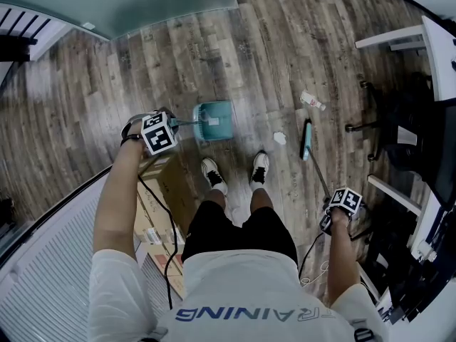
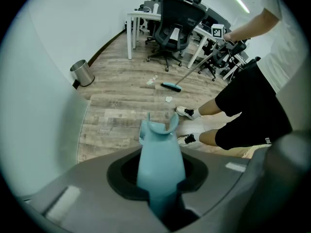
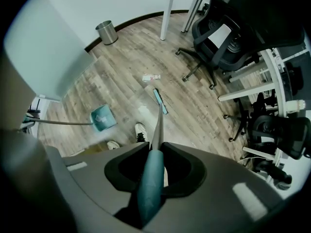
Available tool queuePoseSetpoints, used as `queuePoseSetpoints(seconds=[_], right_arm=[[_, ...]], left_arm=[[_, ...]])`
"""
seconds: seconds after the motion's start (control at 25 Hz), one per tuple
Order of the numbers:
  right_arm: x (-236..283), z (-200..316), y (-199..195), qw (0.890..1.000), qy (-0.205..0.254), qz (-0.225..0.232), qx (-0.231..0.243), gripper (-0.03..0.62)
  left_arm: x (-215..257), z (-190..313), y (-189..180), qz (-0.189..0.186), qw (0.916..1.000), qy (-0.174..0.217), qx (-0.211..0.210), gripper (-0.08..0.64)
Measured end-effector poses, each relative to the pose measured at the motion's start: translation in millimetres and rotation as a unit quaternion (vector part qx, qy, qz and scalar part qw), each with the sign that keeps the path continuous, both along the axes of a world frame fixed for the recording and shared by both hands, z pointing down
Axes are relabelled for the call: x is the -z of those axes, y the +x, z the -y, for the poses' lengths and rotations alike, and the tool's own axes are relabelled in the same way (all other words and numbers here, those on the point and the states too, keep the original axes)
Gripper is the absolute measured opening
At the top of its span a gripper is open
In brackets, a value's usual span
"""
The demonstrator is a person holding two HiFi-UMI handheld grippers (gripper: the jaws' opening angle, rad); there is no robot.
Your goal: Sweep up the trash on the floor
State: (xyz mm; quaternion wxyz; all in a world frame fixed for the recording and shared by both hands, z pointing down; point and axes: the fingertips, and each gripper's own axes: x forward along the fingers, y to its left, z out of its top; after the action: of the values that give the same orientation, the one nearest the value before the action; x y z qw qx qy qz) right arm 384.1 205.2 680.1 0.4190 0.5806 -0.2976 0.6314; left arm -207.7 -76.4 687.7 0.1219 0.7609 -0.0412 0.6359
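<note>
Right gripper (image 3: 155, 155) clamps the broom (image 1: 306, 140), trash (image 1: 280, 138) near its head; left gripper (image 2: 160, 174) clamps dustpan (image 1: 214, 120).

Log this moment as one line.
left gripper: shut on dustpan handle | right gripper: shut on broom handle | broom head: beside paper scrap, wrapper | dustpan: ahead of shoes

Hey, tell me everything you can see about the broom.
The broom has a narrow teal brush head, a thin grey pole and a teal grip at the top. The head rests on the wooden floor, and the pole slants up to the right hand-held gripper, which is shut on the grip. A white scrap lies just beside the head.
</note>
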Motion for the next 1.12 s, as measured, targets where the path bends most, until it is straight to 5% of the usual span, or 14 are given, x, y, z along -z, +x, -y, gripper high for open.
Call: queuePoseSetpoints(seconds=[1.12], right_arm=[[1.8, 31.8, -132.8, 0.994, 0.028, 0.107, 0.017, 0.106]], left_arm=[[0.1, -0.9, 0.0, -0.002, 1.0, 0.0, 0.0, 0.091]])
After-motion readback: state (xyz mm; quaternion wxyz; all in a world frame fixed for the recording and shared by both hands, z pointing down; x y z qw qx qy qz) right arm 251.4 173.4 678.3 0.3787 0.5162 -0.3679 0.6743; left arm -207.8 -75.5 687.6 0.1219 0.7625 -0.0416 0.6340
